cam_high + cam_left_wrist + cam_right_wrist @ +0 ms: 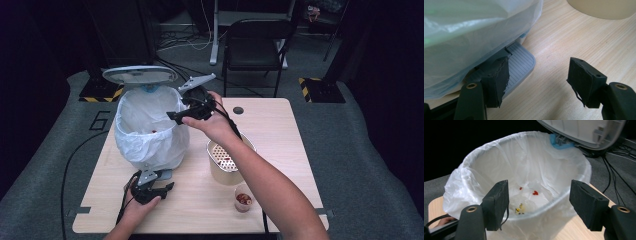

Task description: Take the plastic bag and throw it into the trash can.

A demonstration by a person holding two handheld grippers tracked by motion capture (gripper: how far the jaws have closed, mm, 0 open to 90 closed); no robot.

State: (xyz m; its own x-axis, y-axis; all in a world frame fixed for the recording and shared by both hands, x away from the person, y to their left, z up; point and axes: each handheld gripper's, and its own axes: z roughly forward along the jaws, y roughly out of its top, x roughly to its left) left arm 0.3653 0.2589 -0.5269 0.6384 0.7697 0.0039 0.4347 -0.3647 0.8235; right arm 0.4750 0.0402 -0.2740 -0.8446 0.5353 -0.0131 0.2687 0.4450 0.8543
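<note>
Down low by the person, the left gripper (159,190) rests on the surface (280,150) w/ its jaws wide apart and nothing between them; one pad (499,75) sits on the grey foot pedal (521,63) of the bin (150,130). I think that push is what holds the lid (140,75) up, so keep it pressed & don't slide off. The right gripper (177,116) hangs over the bin's rim, jaws apart and holding nothing. Inside the white bag (529,170) lie a few red and yellow bits (535,192) at the bottom. My guess: stuff is being thrown away, so the next trip goes to the tan pot (227,162) w/ the holey top or the small cup (243,199) of red bits near the front edge. Lift the right one clear of the bag first, so it doesn't snag. Go slow near the pot, it may tip.
</note>
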